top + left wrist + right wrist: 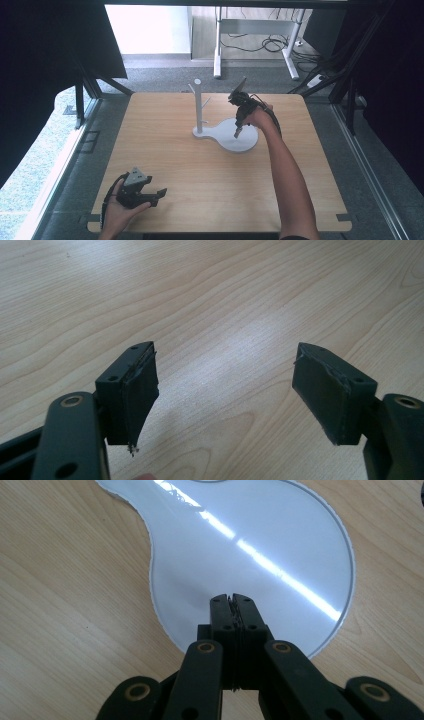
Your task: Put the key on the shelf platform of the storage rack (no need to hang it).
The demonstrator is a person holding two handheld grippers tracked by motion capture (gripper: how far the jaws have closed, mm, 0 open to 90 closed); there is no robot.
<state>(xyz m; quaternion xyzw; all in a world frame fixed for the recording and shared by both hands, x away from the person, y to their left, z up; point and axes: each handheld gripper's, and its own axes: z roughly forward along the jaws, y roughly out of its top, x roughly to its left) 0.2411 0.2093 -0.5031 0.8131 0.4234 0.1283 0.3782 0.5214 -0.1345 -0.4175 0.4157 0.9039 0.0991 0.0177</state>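
Right gripper [237, 134] points steeply down, jaws pressed together with nothing between them, tips over the round lobe of the white stand base [245, 142]. In the right gripper view the closed tips [233, 599] sit above the glossy white plate [280, 525], toward its near edge; whether they touch it I cannot tell. The white peg post [198, 105] stands upright on the smaller lobe, to the left of this gripper, near but apart. Left gripper [159, 194] rests low at the near-left part of the wooden table [165, 140], well apart from the stand, jaws spread wide over bare wood [225, 315].
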